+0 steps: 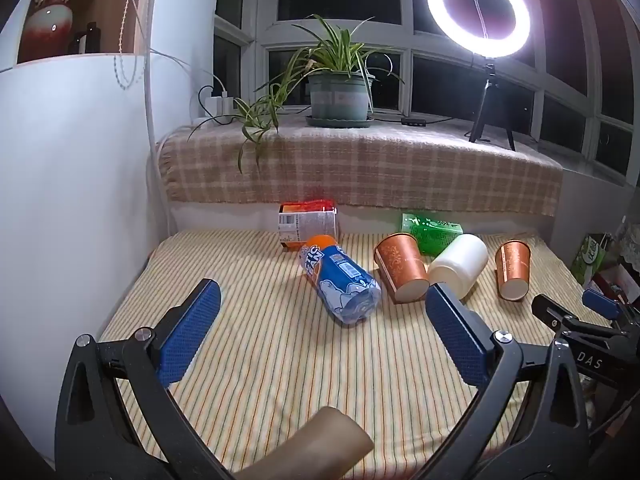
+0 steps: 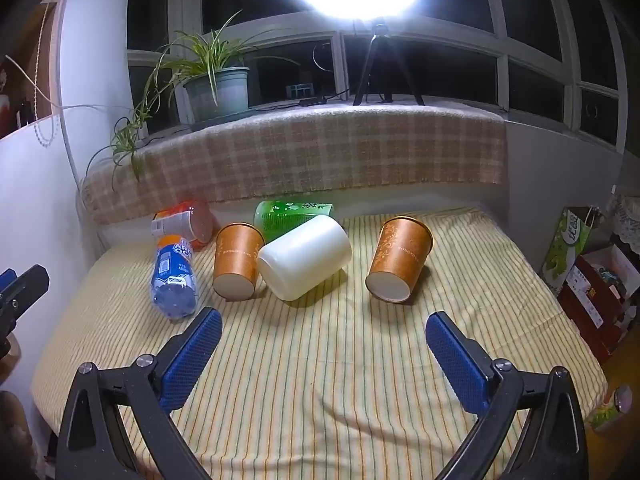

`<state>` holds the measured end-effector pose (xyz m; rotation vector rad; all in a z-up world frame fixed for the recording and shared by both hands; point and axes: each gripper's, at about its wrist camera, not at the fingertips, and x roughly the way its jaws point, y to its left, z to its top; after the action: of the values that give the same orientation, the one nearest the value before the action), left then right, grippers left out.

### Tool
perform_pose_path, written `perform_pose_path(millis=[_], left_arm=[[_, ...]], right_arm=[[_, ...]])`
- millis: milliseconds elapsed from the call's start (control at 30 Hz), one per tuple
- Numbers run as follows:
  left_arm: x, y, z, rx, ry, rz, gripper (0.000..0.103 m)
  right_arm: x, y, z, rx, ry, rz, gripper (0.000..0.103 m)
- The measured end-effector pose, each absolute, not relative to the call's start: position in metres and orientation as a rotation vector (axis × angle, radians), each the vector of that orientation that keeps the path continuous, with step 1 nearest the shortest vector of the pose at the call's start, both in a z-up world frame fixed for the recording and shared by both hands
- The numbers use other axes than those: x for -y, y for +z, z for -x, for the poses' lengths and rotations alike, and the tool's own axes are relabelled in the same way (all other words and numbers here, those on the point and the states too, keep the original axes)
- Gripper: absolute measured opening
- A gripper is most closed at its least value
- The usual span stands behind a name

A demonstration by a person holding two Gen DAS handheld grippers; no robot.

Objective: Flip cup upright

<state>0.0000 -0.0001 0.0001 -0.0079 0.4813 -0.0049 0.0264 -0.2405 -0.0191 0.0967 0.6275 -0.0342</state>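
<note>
A bench [image 2: 320, 400] draped in a striped yellow cloth sits under a night-dark bay window, where a potted plant [image 1: 340, 92] and a glowing ring light [image 1: 478, 10] stand on a plaid-covered sill. Toward the far edge lie a blue bottle [image 2: 174, 280], a red-capped jar [image 2: 184, 222], a green packet [image 2: 292, 212], a white cup [image 2: 304, 262] and two tipped orange paper cups [image 2: 238, 260] [image 2: 400, 260], the second lying apart toward the right edge. Left tongs [image 1: 322, 328] and right tongs [image 2: 322, 344] both gape wide, holding nothing.
</note>
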Motion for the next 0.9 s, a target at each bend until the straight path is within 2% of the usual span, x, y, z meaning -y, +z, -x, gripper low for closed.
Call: perform_pose_path(millis=[900], left_arm=[[-0.017, 0.002, 0.009, -0.472, 0.005, 0.042, 0.103]], right_arm=[[0.239, -0.016, -0.021, -0.645, -0.033, -0.089, 0.103]])
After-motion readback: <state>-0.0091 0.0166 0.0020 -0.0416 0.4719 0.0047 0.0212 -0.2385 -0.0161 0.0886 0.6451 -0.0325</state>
